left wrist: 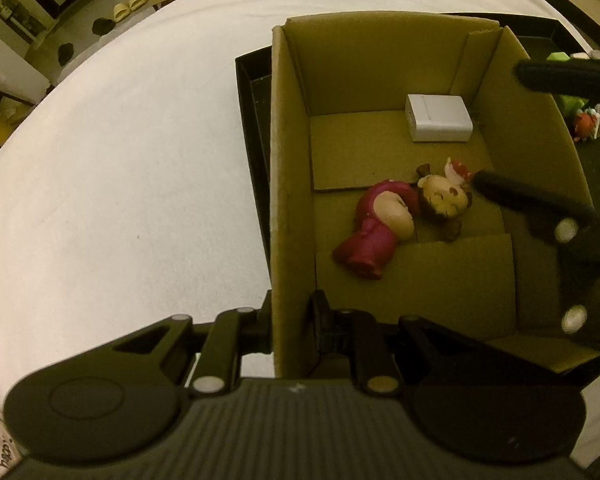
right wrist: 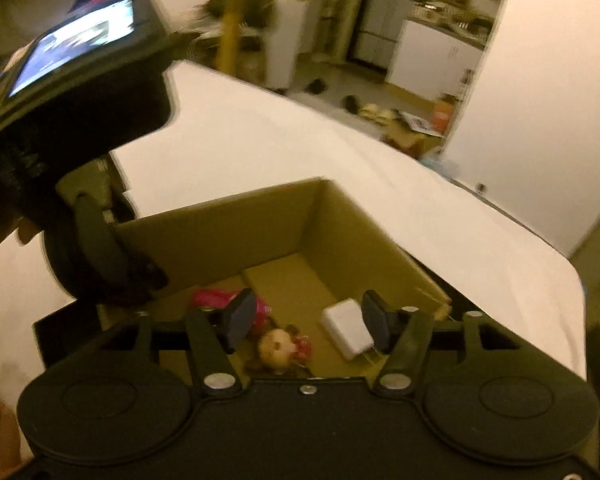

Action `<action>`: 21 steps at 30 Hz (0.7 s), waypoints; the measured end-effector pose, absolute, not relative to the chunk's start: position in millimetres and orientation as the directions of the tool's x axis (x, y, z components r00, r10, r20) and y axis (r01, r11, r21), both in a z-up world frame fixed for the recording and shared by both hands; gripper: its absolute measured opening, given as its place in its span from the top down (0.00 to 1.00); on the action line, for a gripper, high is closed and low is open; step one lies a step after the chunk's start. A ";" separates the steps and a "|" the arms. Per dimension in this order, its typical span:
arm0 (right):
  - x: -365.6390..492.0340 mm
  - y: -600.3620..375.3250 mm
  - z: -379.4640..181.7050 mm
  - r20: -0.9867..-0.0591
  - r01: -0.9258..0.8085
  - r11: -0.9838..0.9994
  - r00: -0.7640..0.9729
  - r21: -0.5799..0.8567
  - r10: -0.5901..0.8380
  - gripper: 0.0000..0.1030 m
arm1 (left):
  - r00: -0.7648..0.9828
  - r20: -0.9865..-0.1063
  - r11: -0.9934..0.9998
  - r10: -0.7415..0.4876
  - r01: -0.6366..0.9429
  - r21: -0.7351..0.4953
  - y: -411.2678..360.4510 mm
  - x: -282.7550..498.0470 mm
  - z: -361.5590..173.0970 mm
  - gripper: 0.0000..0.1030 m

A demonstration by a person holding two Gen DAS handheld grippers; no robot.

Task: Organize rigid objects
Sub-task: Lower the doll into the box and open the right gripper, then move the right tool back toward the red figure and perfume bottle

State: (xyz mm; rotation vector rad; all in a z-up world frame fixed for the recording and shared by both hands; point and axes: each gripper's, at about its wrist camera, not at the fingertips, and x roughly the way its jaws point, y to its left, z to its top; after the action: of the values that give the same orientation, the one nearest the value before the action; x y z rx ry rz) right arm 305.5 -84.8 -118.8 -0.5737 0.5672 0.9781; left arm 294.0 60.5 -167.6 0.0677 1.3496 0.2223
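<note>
Left gripper (left wrist: pixel 290 320) is clamping the near wall of the cardboard box (left wrist: pixel 288 160), jaws closed on it. Right gripper (right wrist: pixel 308 320) is hovering over the box, jaws spread, holding nothing. Pink doll (left wrist: pixel 396 220) is lying on the box floor; white block (left wrist: pixel 438 118) is sitting near its far corner. Box is resting on a black tray (left wrist: pixel 252 120) on the white bed (left wrist: pixel 120 180).

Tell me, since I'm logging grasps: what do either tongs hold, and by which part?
The left tongs clamp the cardboard box by its near side wall, one finger inside, one outside. The right tongs are open above the box, holding nothing.
</note>
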 end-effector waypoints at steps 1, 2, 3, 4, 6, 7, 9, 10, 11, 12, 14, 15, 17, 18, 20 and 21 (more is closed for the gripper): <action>307.8 -90.3 -118.8 -0.671 -0.871 0.460 0.445 -0.172 0.592 0.40 | 0.202 -0.959 0.977 0.197 -0.120 0.176 60.6 293.9 -167.6 0.85; 310.5 -96.1 -119.1 -0.672 -0.863 0.482 0.448 -0.152 0.589 0.39 | 0.202 -0.959 0.977 0.197 -0.118 0.176 60.7 293.7 -167.7 0.85; 312.6 -102.5 -120.0 -0.671 -0.854 0.502 0.453 -0.136 0.587 0.34 | 0.203 -0.959 0.977 0.197 -0.117 0.176 60.5 293.6 -167.5 0.85; 313.3 -108.8 -120.7 -0.666 -0.842 0.523 0.466 -0.131 0.583 0.31 | 0.204 -0.959 0.977 0.198 -0.117 0.177 60.1 293.3 -167.5 0.85; 313.3 -120.6 -120.1 -0.645 -0.819 0.561 0.492 -0.117 0.585 0.26 | 0.205 -0.958 0.977 0.201 -0.114 0.181 59.2 292.9 -167.6 0.85; 314.9 -126.2 -120.2 -0.635 -0.813 0.573 0.497 -0.103 0.592 0.24 | 0.205 -0.958 0.977 0.202 -0.115 0.182 58.9 293.0 -167.7 0.85; 313.0 -137.6 -118.1 -0.607 -0.800 0.596 0.504 -0.060 0.615 0.14 | 0.202 -0.958 0.976 0.204 -0.117 0.183 58.5 293.7 -167.8 0.85; 313.3 -142.3 -117.0 -0.599 -0.797 0.602 0.503 -0.042 0.623 0.13 | 0.201 -0.958 0.976 0.205 -0.118 0.184 58.3 293.8 -167.7 0.85; 313.1 -147.5 -116.0 -0.594 -0.794 0.607 0.501 -0.026 0.630 0.12 | 0.201 -0.958 0.976 0.206 -0.116 0.186 57.8 294.1 -167.7 0.85; 313.9 -152.6 -114.3 -0.592 -0.792 0.611 0.500 -0.017 0.632 0.12 | 0.200 -0.957 0.975 0.208 -0.116 0.187 57.5 294.2 -167.7 0.85; 313.6 -158.9 -112.3 -0.601 -0.788 0.616 0.500 -0.017 0.623 0.12 | 0.201 -0.957 0.975 0.209 -0.114 0.189 56.9 294.2 -168.1 0.85; 319.1 -158.2 -112.2 -0.605 -0.786 0.618 0.498 -0.012 0.621 0.12 | 0.201 -0.957 0.975 0.210 -0.113 0.190 56.6 294.2 -168.1 0.85; 322.0 -161.4 -112.5 -0.602 -0.781 0.625 0.503 -0.008 0.620 0.12 | 0.202 -0.956 0.975 0.211 -0.112 0.192 55.7 293.9 -168.1 0.85; 323.5 -163.6 -112.9 -0.600 -0.777 0.630 0.509 -0.011 0.617 0.12 | 0.202 -0.956 0.975 0.212 -0.111 0.192 55.5 293.7 -168.1 0.85; 323.5 -170.0 -115.2 -0.595 -0.765 0.643 0.524 -0.014 0.610 0.12 | 0.201 -0.956 0.975 0.212 -0.112 0.192 55.1 293.7 -168.3 0.85; 324.6 -173.7 -115.9 -0.594 -0.758 0.652 0.530 -0.011 0.606 0.12 | 0.201 -0.956 0.975 0.212 -0.112 0.192 55.1 293.7 -168.3 0.85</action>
State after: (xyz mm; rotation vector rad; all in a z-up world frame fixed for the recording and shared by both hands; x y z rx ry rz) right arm 324.6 -173.7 -115.9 -0.2833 0.5907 0.8268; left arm 293.7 55.1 -168.3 0.0864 1.3502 0.2268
